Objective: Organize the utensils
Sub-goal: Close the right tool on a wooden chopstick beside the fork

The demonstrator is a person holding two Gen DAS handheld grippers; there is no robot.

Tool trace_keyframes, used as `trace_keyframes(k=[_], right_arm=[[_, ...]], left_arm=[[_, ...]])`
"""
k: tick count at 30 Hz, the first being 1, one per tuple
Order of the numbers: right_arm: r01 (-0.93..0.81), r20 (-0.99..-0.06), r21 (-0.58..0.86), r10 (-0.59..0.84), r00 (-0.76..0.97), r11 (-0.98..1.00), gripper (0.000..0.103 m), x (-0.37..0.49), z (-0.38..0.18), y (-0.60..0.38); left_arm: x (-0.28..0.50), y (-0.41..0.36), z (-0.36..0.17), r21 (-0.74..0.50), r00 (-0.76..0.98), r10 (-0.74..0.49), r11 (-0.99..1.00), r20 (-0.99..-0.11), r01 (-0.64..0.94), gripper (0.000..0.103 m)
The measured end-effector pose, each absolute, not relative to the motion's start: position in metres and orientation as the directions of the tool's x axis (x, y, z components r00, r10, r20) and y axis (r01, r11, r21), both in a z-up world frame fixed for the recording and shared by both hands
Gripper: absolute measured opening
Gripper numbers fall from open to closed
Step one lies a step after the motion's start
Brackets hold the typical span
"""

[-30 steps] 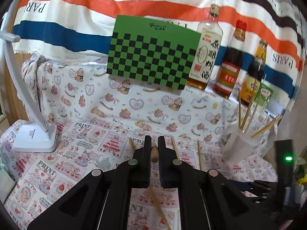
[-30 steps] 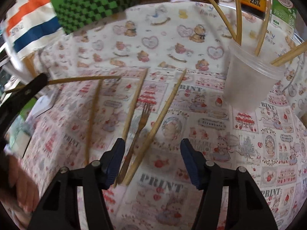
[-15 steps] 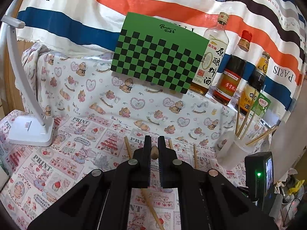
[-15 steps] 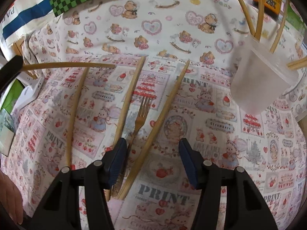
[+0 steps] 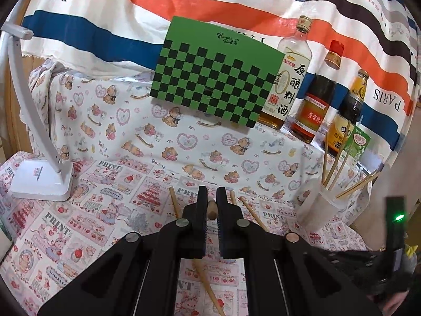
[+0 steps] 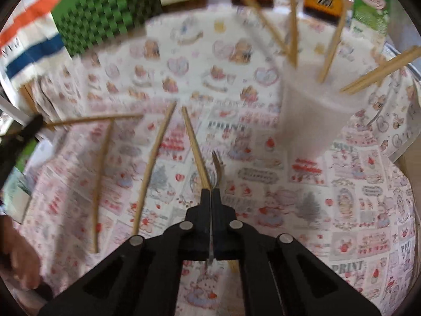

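From my left-hand camera, my left gripper [image 5: 211, 208] is clamped on a wooden chopstick [image 5: 210, 287], above the printed tablecloth [image 5: 86, 223]. A plastic cup [image 5: 319, 208] of chopsticks stands to the right.

From my right-hand camera (blurred), my right gripper [image 6: 211, 197] is closed on a metal fork [image 6: 217, 168] and another chopstick [image 6: 196, 150], the cup [image 6: 313, 121] beyond.

Chopsticks [image 6: 152, 168] lie on the bench [image 6: 342, 210], left of the cup [image 6: 310, 121]; more stand inside it; bottles [image 5: 313, 110] line up behind; the lamp [image 5: 42, 181] sits far left.
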State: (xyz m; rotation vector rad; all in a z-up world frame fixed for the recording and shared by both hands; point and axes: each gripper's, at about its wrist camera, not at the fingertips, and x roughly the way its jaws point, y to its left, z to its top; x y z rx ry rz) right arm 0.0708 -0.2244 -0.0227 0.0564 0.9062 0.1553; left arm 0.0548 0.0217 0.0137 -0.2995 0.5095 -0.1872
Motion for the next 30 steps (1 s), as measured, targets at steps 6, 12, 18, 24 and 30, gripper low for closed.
trace_keyframes(k=[6, 12, 18, 24, 30], right_arm=[[-0.123, -0.75, 0.105, 0.16, 0.642, 0.987, 0.003, 0.056, -0.001, -0.235], [-0.169, -0.799, 0.048, 0.14, 0.585, 0.984, 0.039, 0.055, -0.027, -0.23], [-0.198, -0.839, 0.013, 0.119, 0.531, 0.98, 0.027, 0.051, -0.055, -0.225], [-0.203, -0.836, 0.026, 0.133, 0.533, 0.979, 0.018, 0.048, -0.062, -0.226], [-0.214, -0.813, -0.03, 0.101, 0.574, 0.976, 0.006, 0.043, -0.056, -0.22]], left_arm=[[0.052, 0.015, 0.016, -0.299, 0.863, -0.242, 0.948, -0.443, 0.112, 0.005], [0.051, 0.014, 0.017, -0.283, 0.867, -0.226, 0.954, -0.443, 0.104, 0.005], [0.051, 0.013, 0.017, -0.275, 0.868, -0.223, 0.956, -0.444, 0.105, 0.005], [0.051, 0.008, 0.016, -0.244, 0.87, -0.213, 0.963, -0.444, 0.11, 0.005], [0.049, 0.005, 0.018, -0.223, 0.875, -0.21, 0.967, -0.435, 0.121, 0.005]])
